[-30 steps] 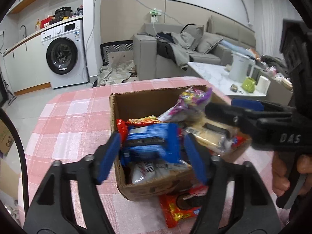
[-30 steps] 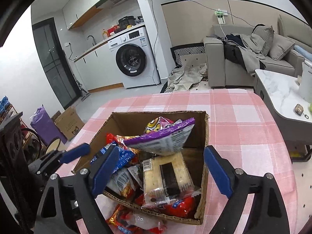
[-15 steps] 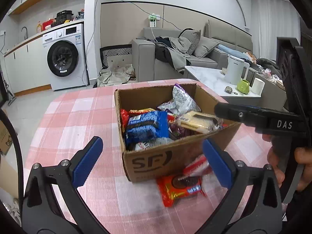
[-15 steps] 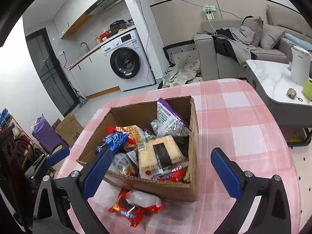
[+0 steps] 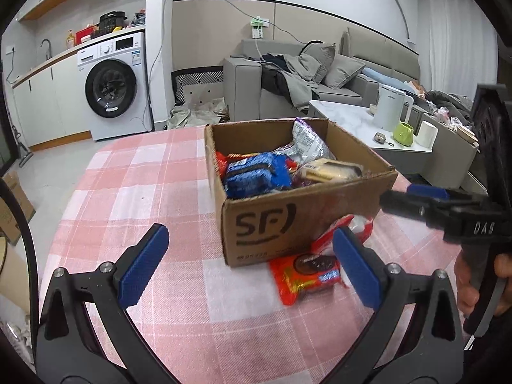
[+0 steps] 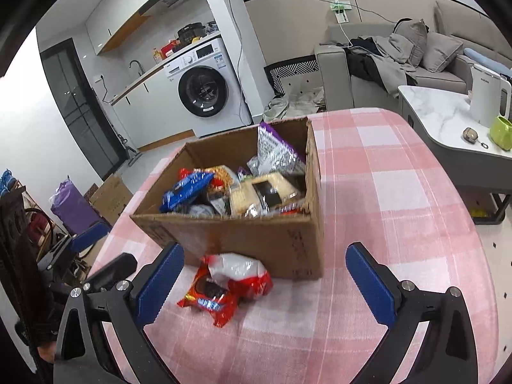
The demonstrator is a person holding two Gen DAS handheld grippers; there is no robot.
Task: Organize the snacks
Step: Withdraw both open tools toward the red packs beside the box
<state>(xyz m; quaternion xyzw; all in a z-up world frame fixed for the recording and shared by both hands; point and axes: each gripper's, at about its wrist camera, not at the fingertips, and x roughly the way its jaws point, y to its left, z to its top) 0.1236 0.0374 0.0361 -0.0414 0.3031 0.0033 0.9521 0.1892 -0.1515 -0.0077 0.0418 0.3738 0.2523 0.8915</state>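
A cardboard box [image 5: 288, 224] [image 6: 256, 236] full of snack packets stands on the pink checked table. Inside lie a blue cookie pack [image 5: 256, 174] [image 6: 185, 190], a cracker pack [image 5: 329, 169] [image 6: 265, 192] and a purple-silver bag [image 5: 307, 142] [image 6: 275, 153]. A red cookie packet [image 5: 307, 275] [image 6: 211, 294] and a red-white packet [image 5: 355, 227] [image 6: 240, 272] lie on the cloth in front of the box. My left gripper [image 5: 249, 268] is open and empty before the box. My right gripper [image 6: 265, 278] is open and empty; it also shows in the left wrist view [image 5: 425, 200].
The table [image 5: 144, 192] [image 6: 400, 208] has rounded edges. Beyond it are a washing machine [image 5: 112, 86], a grey sofa [image 5: 288, 80] and a marble side table [image 6: 448, 112] with a white kettle and green cup. Cardboard boxes sit on the floor at left [image 6: 110, 196].
Both grippers have drawn back from the box and opened wide. The blue cookie pack that sat between the left fingers now lies in the box. The purple bag now stands upright.
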